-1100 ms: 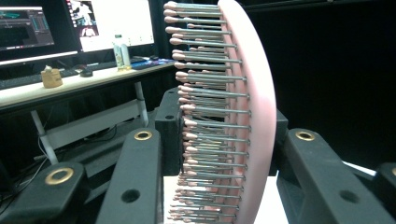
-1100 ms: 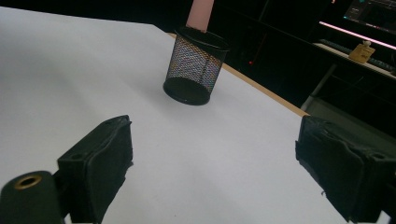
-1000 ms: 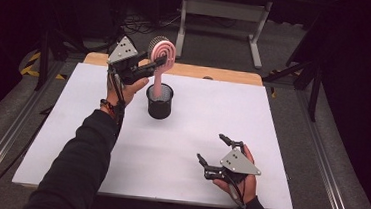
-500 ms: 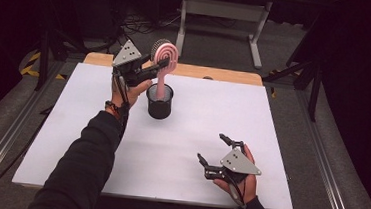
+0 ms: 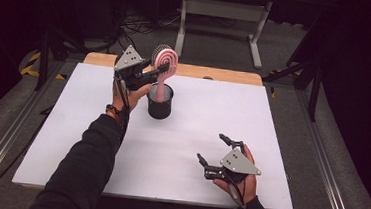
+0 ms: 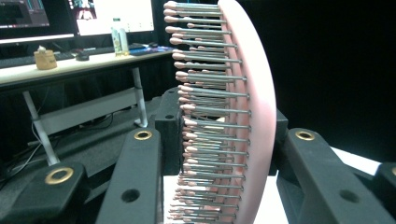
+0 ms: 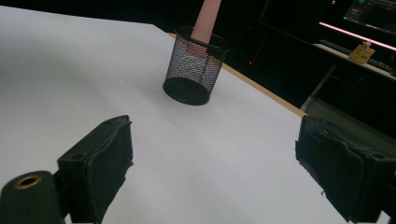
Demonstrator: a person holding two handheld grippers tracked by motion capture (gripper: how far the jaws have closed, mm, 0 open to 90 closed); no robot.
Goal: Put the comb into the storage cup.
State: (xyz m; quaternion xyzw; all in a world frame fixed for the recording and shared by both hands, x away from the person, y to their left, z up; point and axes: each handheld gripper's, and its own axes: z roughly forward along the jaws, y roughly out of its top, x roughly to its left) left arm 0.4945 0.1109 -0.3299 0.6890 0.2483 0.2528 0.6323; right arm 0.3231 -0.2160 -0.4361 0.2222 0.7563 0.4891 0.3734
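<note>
**Pink hairbrush clamped over the mesh cup**

So here's where we're at. Our left gripper (image 5: 160, 72) has its jaws clamped on the pink hairbrush (image 5: 164, 63), squeezing the head from both sides. In the left gripper view the bristles (image 6: 205, 121) point toward the left jaw and the smooth pink back sits against the right one. The brush stands pretty much upright, head above the jaws, and its handle drops straight down below them into the black mesh cup (image 5: 159, 102). Whether the handle tip touches the cup's bottom, we can't tell.

Our right gripper (image 5: 216, 151) sits well apart from all that, low over the white table (image 5: 71, 125) on the near side, jaws spread wide with nothing between them. From the right gripper view the cup (image 7: 194, 70) stands well ahead of those jaws, with the pink handle (image 7: 205, 21) poking out the top.
</note>
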